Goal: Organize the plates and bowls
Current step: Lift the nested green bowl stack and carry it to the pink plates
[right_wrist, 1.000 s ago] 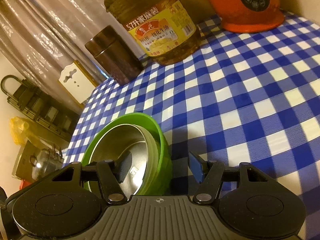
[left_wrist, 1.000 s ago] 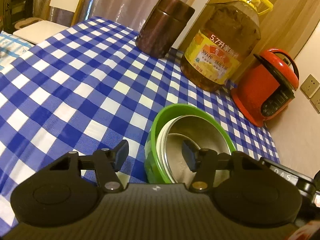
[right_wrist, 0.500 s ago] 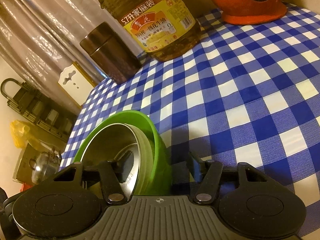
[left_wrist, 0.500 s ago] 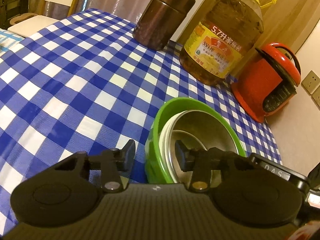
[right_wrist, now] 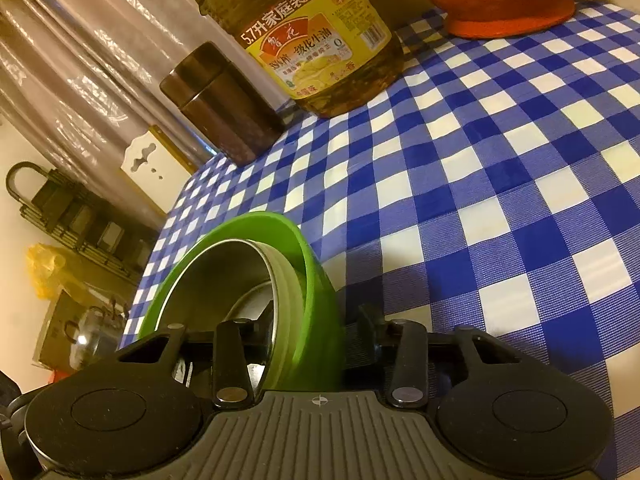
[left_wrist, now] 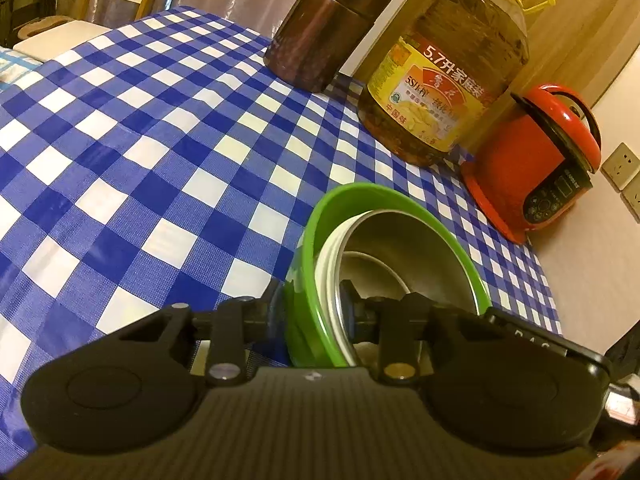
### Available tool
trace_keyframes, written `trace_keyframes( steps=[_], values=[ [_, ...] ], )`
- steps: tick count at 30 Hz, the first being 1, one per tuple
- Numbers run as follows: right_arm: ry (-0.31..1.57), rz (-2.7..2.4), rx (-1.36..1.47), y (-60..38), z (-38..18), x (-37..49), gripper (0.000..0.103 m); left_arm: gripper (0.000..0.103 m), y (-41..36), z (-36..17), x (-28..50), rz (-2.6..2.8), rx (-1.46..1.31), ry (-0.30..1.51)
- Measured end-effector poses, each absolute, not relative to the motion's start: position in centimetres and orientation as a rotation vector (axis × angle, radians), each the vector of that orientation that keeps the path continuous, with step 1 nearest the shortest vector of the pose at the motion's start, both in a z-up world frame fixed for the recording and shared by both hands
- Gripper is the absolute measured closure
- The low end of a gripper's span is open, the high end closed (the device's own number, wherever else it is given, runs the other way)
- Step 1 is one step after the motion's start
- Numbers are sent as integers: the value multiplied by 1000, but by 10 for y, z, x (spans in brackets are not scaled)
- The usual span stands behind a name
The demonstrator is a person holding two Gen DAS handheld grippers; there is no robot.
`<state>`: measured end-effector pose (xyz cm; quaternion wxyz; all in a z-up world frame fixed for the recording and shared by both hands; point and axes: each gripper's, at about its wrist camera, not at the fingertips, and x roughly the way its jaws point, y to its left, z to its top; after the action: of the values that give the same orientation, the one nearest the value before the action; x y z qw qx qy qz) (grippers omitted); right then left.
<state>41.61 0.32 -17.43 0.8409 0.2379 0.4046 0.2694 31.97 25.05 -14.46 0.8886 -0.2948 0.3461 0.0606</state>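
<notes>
While a green bowl [left_wrist: 384, 216] with a steel bowl [left_wrist: 412, 256] nested inside sits on the checked tablecloth [left_wrist: 132, 168], the left gripper [left_wrist: 310, 314] is closed on the stack's near wall, one finger outside the green side and one inside the steel; this looks like the gripping step before the stack is carried off, and the next move likely calls for a level, shared lift. Behind stand a brown canister [left_wrist: 320, 36], an oil bottle [left_wrist: 448, 76] and a red cooker [left_wrist: 540, 160], well apart from the bowls and not in the way. From the right wrist, the right gripper [right_wrist: 312, 336] straddles the opposite wall of the green bowl [right_wrist: 280, 232] and steel bowl [right_wrist: 224, 280], fingers close upon it but whether they are fully clamped cannot be told; the canister [right_wrist: 224, 108], oil bottle [right_wrist: 316, 36] and cooker [right_wrist: 500, 0] line the far edge.
</notes>
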Motion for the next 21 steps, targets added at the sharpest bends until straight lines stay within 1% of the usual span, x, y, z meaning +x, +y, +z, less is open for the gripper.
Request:
trace_keyframes(
  steps=[2,21],
  values=[
    [854,584,509,4,-174,416,69,76,251,-145,319,126,-623,719],
    [892,545,495,-8,-162,391,71,76,234,-133,295,125,-631,783]
  ],
)
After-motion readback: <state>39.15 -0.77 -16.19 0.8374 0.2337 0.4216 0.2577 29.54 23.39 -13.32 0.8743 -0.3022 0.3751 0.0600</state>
